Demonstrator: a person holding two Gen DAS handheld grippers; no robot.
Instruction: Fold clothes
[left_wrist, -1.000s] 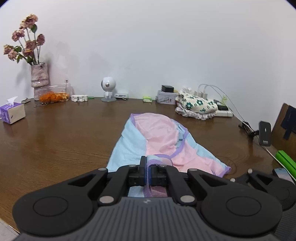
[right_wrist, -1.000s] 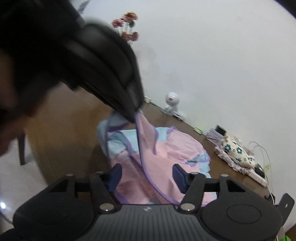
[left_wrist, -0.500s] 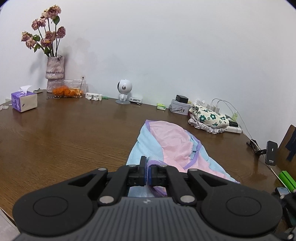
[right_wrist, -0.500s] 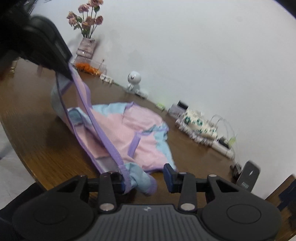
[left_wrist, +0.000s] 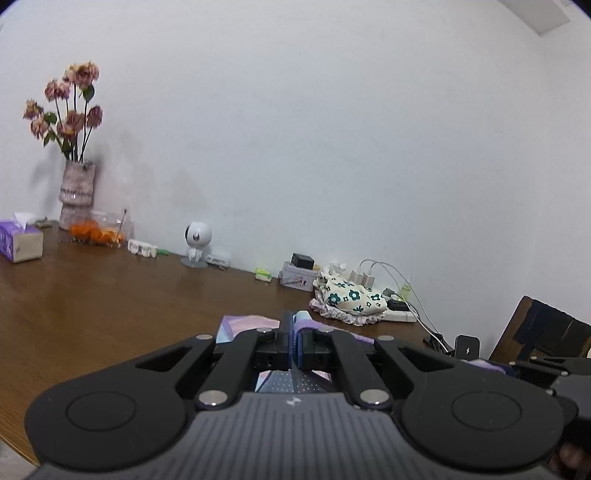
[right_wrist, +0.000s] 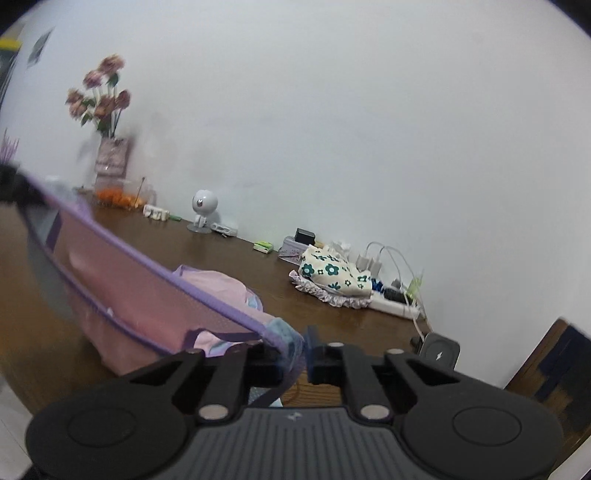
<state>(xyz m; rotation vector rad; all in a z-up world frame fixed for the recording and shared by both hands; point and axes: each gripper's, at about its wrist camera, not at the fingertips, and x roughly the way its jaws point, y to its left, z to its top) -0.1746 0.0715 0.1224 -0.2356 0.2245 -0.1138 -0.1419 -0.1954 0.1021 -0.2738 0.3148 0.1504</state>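
Since half a second ago the garment (right_wrist: 147, 291) has risen off the table (left_wrist: 110, 306), its purple hem now pulled into a taut line between the two grippers while the pink body sags below the jaws onto the wood. The left gripper (left_wrist: 294, 341) has its jaws pinched tight on one corner, and the right gripper (right_wrist: 303, 356) has the other corner between jaws closed to a narrow gap; whether they grip it I cannot tell. Holding the edge stretched like this probably squares the cloth for a fold, with the flowered bundle (right_wrist: 334, 277) and vase (left_wrist: 77, 195) well beyond the jaws by the wall.
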